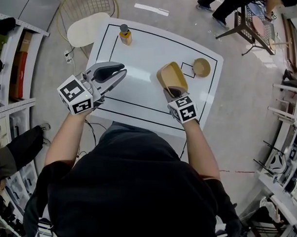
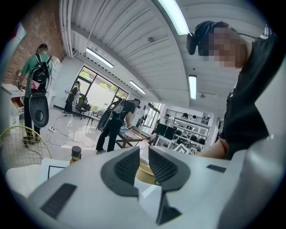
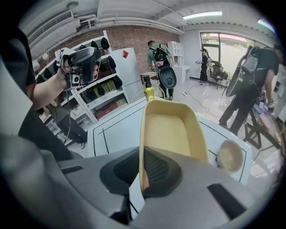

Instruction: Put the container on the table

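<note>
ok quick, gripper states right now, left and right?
Left gripper: jaws slightly apart, empty.
Right gripper: shut on the yellow container, gripping its wall.

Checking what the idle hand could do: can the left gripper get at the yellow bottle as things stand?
Probably yes. The left gripper is empty, jaws slightly apart, and only bare table lies between it and the bottle; the container in the right gripper is off to the side.
</note>
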Tool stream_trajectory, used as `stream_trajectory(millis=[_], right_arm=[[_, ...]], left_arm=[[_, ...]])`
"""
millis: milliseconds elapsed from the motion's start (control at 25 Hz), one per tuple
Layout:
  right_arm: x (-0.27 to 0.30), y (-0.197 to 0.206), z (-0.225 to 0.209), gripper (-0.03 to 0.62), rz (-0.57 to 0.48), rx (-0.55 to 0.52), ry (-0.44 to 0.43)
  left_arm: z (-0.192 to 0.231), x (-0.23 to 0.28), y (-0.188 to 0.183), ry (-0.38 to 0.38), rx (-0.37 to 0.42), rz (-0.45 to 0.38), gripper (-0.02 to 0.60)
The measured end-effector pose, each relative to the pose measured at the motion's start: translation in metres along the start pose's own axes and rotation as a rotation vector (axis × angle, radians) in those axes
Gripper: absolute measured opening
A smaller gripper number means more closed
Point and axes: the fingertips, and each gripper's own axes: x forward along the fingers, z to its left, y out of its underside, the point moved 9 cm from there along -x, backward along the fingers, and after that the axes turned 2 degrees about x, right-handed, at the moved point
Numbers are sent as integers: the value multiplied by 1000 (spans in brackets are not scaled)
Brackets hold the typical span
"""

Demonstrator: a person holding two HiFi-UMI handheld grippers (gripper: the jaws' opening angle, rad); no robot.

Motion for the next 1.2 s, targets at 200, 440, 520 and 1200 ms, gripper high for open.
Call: stream_trajectory(millis=[200,440,520,1200], right_arm=[[14,2,0,9,19,-1,-13],[28,4,0,9,37,-2,-16],[34,6,-1,9,44,4,-17],[72,28,0,9,116,35,-24]], left_arm=[[5,4,1,16,0,-8,64],[10,6,2,29,-31,-18,64],[12,6,3,30,-34,-17,63],[23,8,22,44,-70,19,63]])
